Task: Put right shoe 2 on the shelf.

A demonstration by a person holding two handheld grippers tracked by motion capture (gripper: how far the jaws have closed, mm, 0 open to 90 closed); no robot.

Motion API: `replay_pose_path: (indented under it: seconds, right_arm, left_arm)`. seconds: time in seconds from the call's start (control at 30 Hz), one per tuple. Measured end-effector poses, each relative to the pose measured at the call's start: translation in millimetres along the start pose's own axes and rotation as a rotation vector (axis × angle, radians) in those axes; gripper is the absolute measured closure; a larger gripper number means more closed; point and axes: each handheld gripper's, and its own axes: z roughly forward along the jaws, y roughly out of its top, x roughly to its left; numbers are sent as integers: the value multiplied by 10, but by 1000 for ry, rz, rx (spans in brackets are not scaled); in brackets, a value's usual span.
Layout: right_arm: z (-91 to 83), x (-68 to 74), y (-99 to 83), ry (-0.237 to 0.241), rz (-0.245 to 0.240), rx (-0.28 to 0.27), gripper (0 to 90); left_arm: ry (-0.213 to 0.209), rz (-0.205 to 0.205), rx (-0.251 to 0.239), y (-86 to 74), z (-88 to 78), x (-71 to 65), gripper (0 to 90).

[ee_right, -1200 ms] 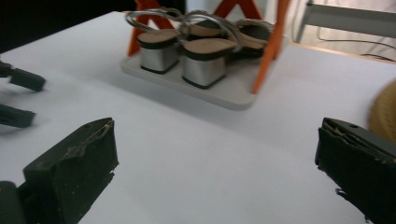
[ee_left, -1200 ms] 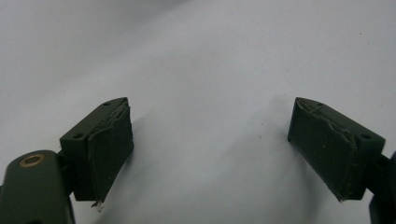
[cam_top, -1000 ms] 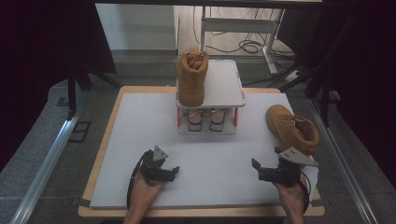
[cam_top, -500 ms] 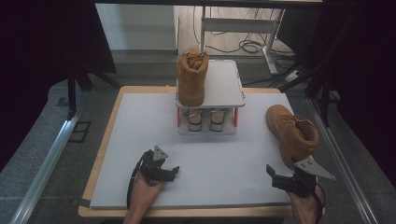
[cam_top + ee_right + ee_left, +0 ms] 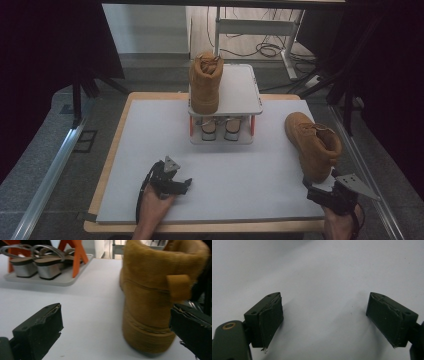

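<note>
The right gripper (image 5: pixel 320 191) is sitting just behind the heel of the tan boot (image 5: pixel 313 144), its jaws standing wide, the boot heel between them but not clamped. This boot is standing on the white mat (image 5: pixel 150 150), right of the shoe rack (image 5: pixel 240 92). The left gripper (image 5: pixel 181 184) is resting in front of the rack, jaws wide, holding nothing.

Dim, soft overhead light in the high view; the surround falls to near black at 9 and 3 o'clock. The white desk (image 5: pixel 150 150) looks greyish, without glare. The tan boot (image 5: pixel 152 297) is blurred up close, with faint shadows under it.
</note>
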Motion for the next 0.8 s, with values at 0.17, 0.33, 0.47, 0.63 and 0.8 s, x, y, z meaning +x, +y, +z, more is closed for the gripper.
replay_pose_path:
  seconds: [0.17, 0.33, 0.47, 0.63, 0.8]
  right_arm:
    - [47, -85, 30, -15, 0, 11, 0]
    - [109, -150, 92, -18, 8, 0, 0]
    - [166, -196, 162, -26, 16, -23, 0]
    - [254, -259, 235, -34, 21, -37, 0]
    - [327, -311, 293, -39, 33, -53, 0]
  left_arm:
    - [0, -1, 0, 0, 1, 0, 139]
    - [0, -1, 0, 0, 1, 0, 140]
    - [0, -1, -1, 0, 1, 0, 139]
    - [0, -1, 0, 0, 1, 0, 139]
    - [0, -1, -1, 0, 1, 0, 139]
